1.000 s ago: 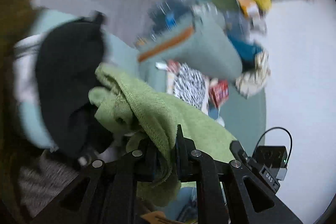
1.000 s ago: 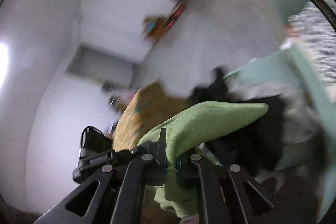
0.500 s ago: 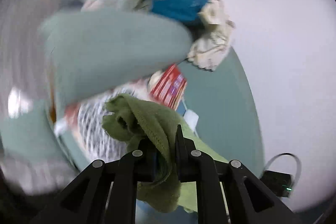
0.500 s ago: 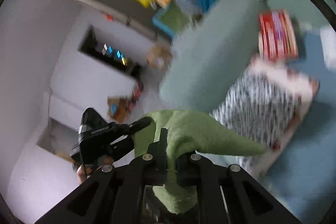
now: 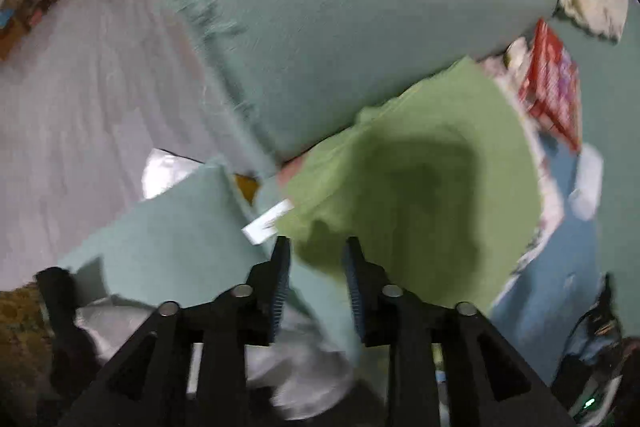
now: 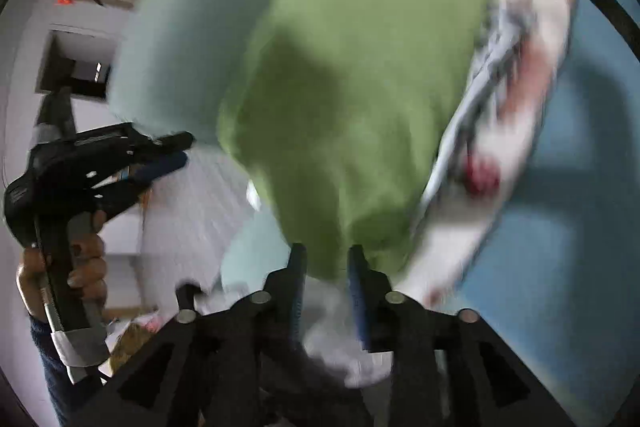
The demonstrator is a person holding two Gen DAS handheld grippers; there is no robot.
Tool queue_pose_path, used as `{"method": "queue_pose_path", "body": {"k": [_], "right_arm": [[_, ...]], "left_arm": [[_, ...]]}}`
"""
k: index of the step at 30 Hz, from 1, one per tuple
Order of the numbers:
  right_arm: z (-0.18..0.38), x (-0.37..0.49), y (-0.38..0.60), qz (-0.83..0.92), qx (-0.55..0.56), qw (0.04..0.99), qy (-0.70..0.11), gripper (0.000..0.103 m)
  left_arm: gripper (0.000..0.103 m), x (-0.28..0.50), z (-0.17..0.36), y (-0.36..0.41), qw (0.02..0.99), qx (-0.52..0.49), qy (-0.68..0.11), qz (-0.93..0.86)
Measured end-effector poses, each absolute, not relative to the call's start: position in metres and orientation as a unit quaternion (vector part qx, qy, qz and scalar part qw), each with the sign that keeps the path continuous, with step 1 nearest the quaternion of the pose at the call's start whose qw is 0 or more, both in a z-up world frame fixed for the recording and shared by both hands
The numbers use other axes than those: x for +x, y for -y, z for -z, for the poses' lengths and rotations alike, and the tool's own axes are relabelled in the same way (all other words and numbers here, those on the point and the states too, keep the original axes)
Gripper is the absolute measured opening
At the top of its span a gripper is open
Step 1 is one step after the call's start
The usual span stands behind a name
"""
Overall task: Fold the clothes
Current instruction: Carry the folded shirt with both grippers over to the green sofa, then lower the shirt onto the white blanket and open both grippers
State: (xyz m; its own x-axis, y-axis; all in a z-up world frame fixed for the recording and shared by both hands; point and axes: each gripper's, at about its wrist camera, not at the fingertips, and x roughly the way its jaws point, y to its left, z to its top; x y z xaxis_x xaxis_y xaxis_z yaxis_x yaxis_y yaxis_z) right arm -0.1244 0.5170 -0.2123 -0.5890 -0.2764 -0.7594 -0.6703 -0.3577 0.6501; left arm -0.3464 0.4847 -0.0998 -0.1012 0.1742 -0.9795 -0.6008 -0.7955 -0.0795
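While both views are smeared with motion blur, the green cloth (image 5: 420, 179) is lying spread flat on the sofa seat (image 5: 560, 291), its far edge reaching up against the big pale-teal cushion (image 5: 340, 7) and its right side covering part of a white patterned garment (image 6: 516, 99). The left gripper (image 5: 315, 247) is hanging released just above the near edge of the cloth, its blue-padded fingers (image 5: 282, 275) standing apart with nothing caught between them. The right gripper (image 6: 326, 255) is likewise standing spread at the cloth's near edge, its jaws parted and the green fabric lying just beyond their tips rather than pinched. In the right wrist view, the left gripper is showing from the side at the left, with a hand (image 6: 76, 267) wrapping its handle. A red printed packet (image 5: 552, 87) is lying toward the far right corner of the seat, beyond the cloth. A small white tag (image 5: 268, 221) is sticking out at the cloth's near left corner, beside a smaller teal cushion (image 5: 168, 239).
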Motion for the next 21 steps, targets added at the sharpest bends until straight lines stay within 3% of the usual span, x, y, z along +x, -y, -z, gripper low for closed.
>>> {"method": "queue_pose_path", "body": {"k": [6, 9, 10, 12, 15, 17, 21], "right_arm": [[0.192, -0.117, -0.527, -0.727, -0.428, 0.159, -0.512, 0.045], [0.175, -0.128, -0.538, -0.754, -0.434, 0.173, -0.463, 0.039], [0.176, -0.134, -0.540, -0.760, -0.437, 0.170, -0.450, 0.035], [0.178, -0.147, -0.542, -0.773, -0.443, 0.165, -0.423, 0.030], [0.182, -0.166, -0.546, -0.791, -0.452, 0.156, -0.383, 0.028], [0.192, -0.177, -0.542, -0.796, -0.468, 0.149, -0.353, 0.026], [0.215, -0.173, -0.519, -0.787, -0.514, 0.164, -0.298, 0.026]], "left_arm": [[0.056, -0.314, 0.084, -0.484, 0.328, -0.589, -0.103, -0.731], [0.056, -0.289, 0.094, -0.497, 0.359, -0.566, -0.098, -0.736], [0.053, -0.285, 0.107, -0.502, 0.344, -0.563, -0.116, -0.742], [0.022, -0.280, 0.139, -0.510, 0.303, -0.579, -0.152, -0.741], [0.017, -0.292, 0.202, -0.492, 0.219, -0.619, -0.156, -0.738], [0.007, -0.299, 0.233, -0.471, 0.138, -0.643, -0.175, -0.733], [0.006, -0.283, 0.219, -0.426, 0.155, -0.631, -0.095, -0.755]]}}
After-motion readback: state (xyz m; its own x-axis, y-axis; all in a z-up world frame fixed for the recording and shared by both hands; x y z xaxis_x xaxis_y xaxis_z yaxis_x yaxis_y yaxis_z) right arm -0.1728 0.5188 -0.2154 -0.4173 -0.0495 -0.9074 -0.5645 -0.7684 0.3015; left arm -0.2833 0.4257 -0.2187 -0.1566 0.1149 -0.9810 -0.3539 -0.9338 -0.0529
